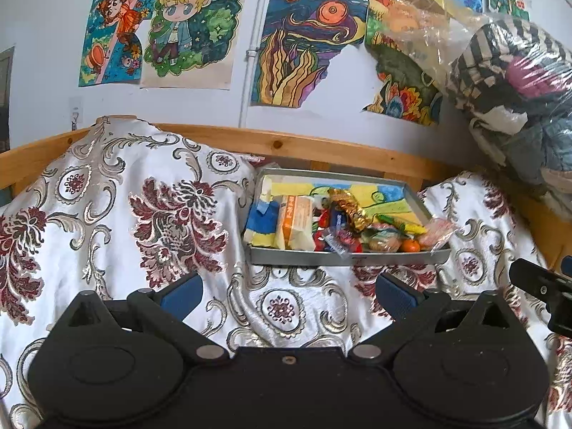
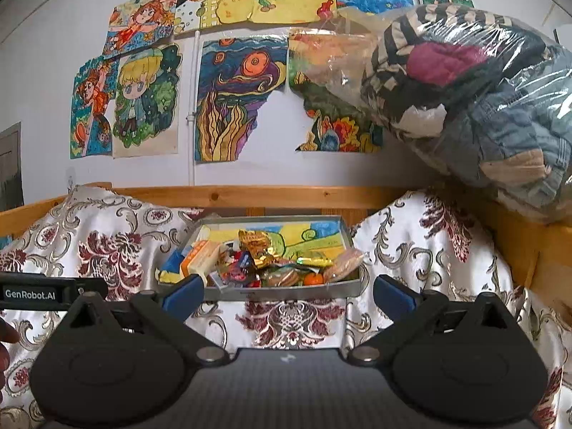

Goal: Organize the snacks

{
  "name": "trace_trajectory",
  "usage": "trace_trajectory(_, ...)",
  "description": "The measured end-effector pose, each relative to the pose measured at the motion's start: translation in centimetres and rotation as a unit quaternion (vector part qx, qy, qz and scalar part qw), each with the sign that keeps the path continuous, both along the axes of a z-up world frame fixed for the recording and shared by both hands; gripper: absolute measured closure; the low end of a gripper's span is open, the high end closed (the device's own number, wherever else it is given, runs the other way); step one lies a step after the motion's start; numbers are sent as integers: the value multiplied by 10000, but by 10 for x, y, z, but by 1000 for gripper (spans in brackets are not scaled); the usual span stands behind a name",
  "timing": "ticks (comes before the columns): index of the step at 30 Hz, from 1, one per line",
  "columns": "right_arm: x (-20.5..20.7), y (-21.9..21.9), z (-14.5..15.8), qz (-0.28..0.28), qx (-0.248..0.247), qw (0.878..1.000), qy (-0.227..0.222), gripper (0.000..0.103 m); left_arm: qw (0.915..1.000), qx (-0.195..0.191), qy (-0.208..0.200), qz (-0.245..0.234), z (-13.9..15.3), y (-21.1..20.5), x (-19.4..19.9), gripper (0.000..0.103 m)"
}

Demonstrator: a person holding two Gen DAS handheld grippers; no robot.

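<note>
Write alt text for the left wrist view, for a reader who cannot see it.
An open left gripper hovers over a floral cloth, facing a grey tray heaped with wrapped snacks. Children's drawings cover the wall behind.

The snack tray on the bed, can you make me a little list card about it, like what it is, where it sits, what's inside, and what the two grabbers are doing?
tray: shallow grey tray, lined with a colourful drawing
where: on the flowered bedspread, in front of the wooden bed rail
inside: wrapped snacks piled toward the front; orange box, gold wrapper, small orange fruit
left gripper: open, empty, short of the tray
right gripper: open, empty, short of the tray
nearby: clear bag of clothes on the right, drawings on the wall
</note>
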State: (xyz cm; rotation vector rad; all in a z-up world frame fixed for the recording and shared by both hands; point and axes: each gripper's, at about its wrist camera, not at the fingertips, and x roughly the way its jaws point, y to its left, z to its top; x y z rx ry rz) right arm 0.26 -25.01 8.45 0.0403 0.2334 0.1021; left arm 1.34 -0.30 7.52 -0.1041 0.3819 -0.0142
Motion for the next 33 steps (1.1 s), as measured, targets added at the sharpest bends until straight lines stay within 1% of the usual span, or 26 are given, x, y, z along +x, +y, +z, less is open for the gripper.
trace_trajectory(6,2,1,-9,25,-4,10000,63,0,9998,180,23,-35,-11,-4,1,1)
trace_trajectory(10,1,0,-14,8,16,10000,54,0,9999,154,64,-24,-19,-3,2,1)
trace_trajectory(20,4,-2,-34,-49,102,9997,215,0,9997,39,241,85,-40,6,6,1)
trace_trajectory(24,6,0,-40,-41,77,9995,316,0,9995,83,289,97,-45,6,6,1)
trace_trajectory(33,4,2,-42,17,52,9993,361,0,9994,173,287,44,-47,3,3,1)
